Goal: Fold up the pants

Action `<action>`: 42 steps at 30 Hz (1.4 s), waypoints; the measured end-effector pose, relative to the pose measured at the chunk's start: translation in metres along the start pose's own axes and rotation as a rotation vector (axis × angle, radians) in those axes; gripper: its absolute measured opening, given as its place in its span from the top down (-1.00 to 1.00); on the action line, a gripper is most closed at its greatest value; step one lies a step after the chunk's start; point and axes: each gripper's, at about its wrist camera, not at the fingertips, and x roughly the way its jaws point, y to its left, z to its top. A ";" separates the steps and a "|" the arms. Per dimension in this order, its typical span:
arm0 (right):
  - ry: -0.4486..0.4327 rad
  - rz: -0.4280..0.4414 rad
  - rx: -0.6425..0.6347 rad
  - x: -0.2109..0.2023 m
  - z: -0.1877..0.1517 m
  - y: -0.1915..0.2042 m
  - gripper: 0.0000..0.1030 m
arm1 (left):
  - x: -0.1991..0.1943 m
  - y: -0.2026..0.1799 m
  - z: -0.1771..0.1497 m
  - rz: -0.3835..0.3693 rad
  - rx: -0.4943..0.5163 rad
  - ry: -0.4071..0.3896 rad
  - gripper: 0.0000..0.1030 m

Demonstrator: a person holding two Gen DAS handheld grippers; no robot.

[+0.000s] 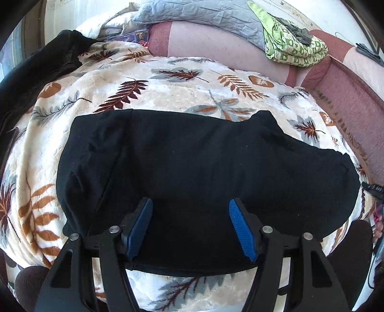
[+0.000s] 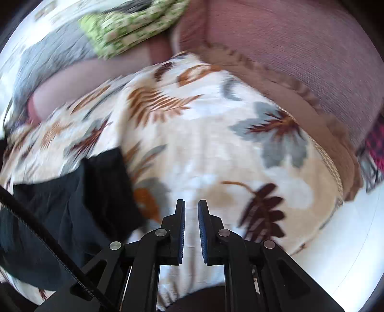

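The black pants (image 1: 192, 172) lie folded into a wide rectangle on a cream blanket with a leaf print (image 1: 168, 81). My left gripper (image 1: 190, 204) hovers over their near edge, its blue pads spread wide with nothing pinched between them. In the blurred right wrist view the pants (image 2: 72, 204) show only at the lower left. My right gripper (image 2: 191, 206) is off to their right above bare blanket (image 2: 216, 144), its jaws nearly together and empty.
A pink sofa back (image 1: 216, 43) runs behind the blanket, with a grey quilt (image 1: 204, 14) and a folded green patterned cloth (image 1: 292, 45) on it. Another dark garment (image 1: 36, 67) lies at the far left. A black cable (image 2: 48, 235) crosses the right view's lower left.
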 end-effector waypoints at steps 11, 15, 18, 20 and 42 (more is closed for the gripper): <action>-0.053 0.249 -0.309 -0.013 0.040 0.089 -0.22 | -0.017 -0.002 0.004 -0.020 -0.048 0.001 -0.30; 0.091 0.212 -0.484 0.032 0.032 0.123 0.87 | -0.028 0.003 0.007 0.006 -0.056 -0.028 -0.31; 0.031 0.193 -0.493 0.025 0.041 0.125 0.87 | -0.025 0.011 0.011 0.050 -0.050 -0.031 -0.31; -0.002 0.195 -0.409 0.019 0.051 0.112 0.87 | -0.017 0.018 0.012 0.063 -0.071 -0.011 -0.31; 0.081 0.561 -0.461 -0.018 0.040 0.253 0.19 | -0.040 0.038 -0.004 0.019 -0.160 -0.096 -0.32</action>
